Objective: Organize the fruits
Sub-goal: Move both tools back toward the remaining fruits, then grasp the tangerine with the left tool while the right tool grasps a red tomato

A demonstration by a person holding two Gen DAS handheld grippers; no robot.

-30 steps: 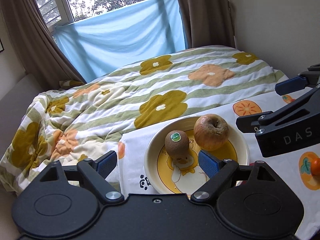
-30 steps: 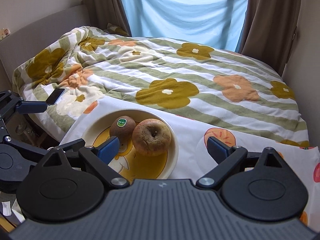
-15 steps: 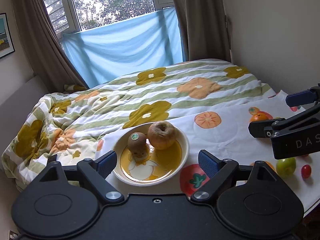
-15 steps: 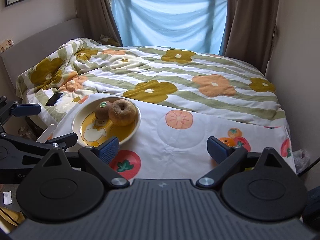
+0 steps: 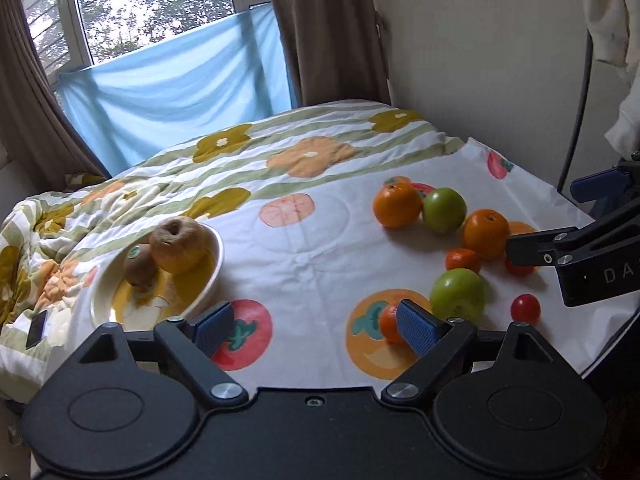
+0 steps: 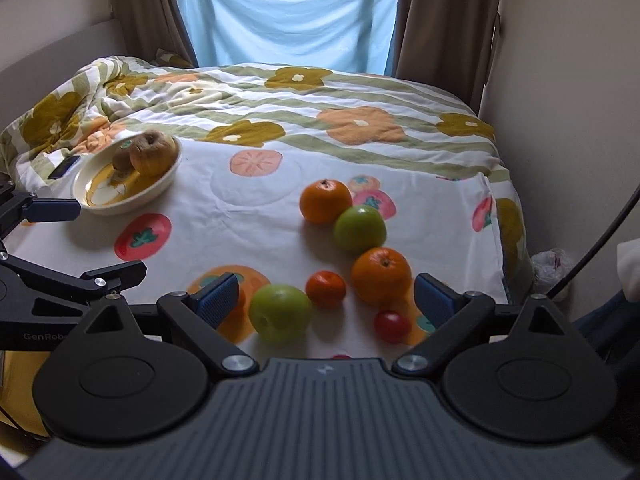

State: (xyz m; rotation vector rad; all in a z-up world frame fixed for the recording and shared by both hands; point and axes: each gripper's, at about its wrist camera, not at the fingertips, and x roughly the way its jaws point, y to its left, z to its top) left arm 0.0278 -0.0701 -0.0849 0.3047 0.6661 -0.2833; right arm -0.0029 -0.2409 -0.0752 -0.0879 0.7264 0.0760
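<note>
A cream plate (image 5: 216, 256) (image 6: 120, 210) at the left holds a kiwi (image 5: 138, 264) and a wrinkled brown apple (image 5: 180, 244). Loose fruit lies on the fruit-print cloth (image 6: 240, 216) to the right: two oranges (image 6: 326, 202) (image 6: 382, 276), two green apples (image 6: 360, 228) (image 6: 280, 314), a mandarin (image 6: 326, 288) and a cherry tomato (image 6: 392, 326). My left gripper (image 5: 314, 330) hovers open over the cloth, empty, with a small mandarin (image 5: 388, 324) just behind its right finger. My right gripper (image 6: 326, 300) is open above the near fruit, touching nothing.
The cloth covers the near end of a bed with a flower-patterned quilt (image 6: 304, 120). A dark phone (image 5: 37, 328) lies on the quilt left of the plate. A wall (image 6: 560, 120) runs along the right side. Curtains and a blue sheet hang at the back.
Both views have drawn back and swung right. The plate has slid to the left and farther off, and the loose fruit has come into view. Both grippers stayed open.
</note>
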